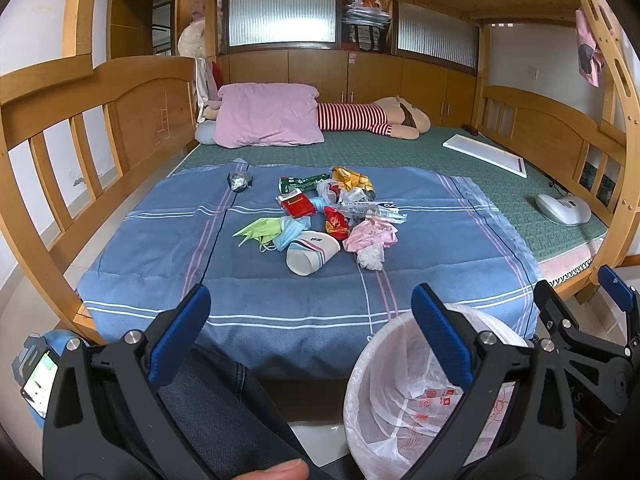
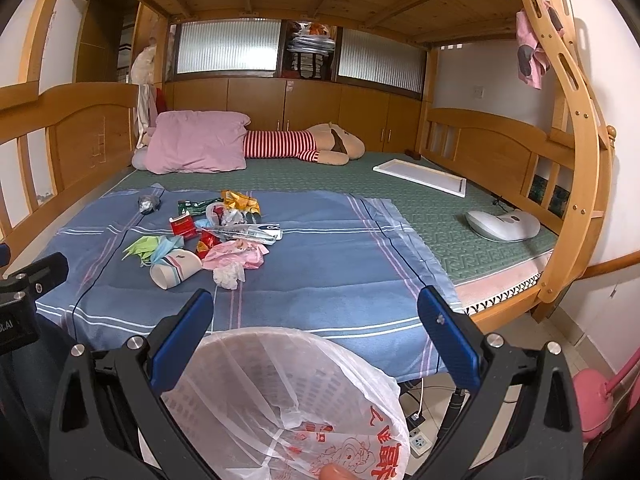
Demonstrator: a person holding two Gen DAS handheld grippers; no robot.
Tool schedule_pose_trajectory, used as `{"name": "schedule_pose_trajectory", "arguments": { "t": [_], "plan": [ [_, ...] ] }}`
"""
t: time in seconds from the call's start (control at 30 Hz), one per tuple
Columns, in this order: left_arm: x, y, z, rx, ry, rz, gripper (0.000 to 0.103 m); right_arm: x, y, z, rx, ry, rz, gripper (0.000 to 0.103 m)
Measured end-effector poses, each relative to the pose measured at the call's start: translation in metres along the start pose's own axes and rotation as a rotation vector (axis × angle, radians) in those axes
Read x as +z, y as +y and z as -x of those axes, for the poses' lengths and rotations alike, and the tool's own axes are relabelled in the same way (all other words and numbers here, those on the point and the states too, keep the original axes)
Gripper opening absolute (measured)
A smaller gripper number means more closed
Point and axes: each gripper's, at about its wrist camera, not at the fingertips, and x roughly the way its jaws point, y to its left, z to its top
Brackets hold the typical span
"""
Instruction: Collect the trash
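Both grippers are hanging low at the foot of the bed with nothing in them. Left gripper (image 1: 310,332) is gaping wide, its blue pads (image 1: 180,334) splayed far apart above a leg in dark jeans (image 1: 216,404); a thumb tip (image 1: 280,470) is showing at the bottom edge. Right gripper (image 2: 314,338) is likewise spreading wide, sitting directly over the waste basket (image 2: 280,396), which is standing on the floor just beside the bed and wearing a white plastic liner with red print (image 2: 360,448). In the left wrist view that same basket (image 1: 404,392) is sitting low at right, partly behind the left gripper's right finger.

Beyond the basket, a blue striped blanket (image 1: 160,248) is lying across the near half of the mattress. On it, well apart from both grippers, the trash pile (image 1: 332,216) is sitting: nearest, a tipped paper cup (image 1: 312,254) and a crumpled white tissue (image 1: 370,256), touching a pink plastic bag (image 1: 370,236); then face masks (image 1: 276,230), a red packet (image 1: 298,205), clear film and green and gold wrappers. A small grey wad (image 1: 239,181) is lying apart to the left.

Farther back, a green mat (image 1: 480,188) is carrying a white device (image 1: 562,208) and a white board (image 1: 486,156). At the far end a pink pillow (image 1: 268,118) is resting against a striped plush toy (image 1: 372,118).
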Motion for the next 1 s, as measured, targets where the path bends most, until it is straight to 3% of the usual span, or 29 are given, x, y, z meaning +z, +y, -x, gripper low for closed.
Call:
{"name": "schedule_pose_trajectory", "arguments": {
  "t": [1.0],
  "plan": [
    [-0.0033,0.0002,-0.0036,-0.003,0.016,-0.001,0.1,-0.001,0.0039,-0.0041,0.001,0.01,-0.003,0.1]
  ]
}}
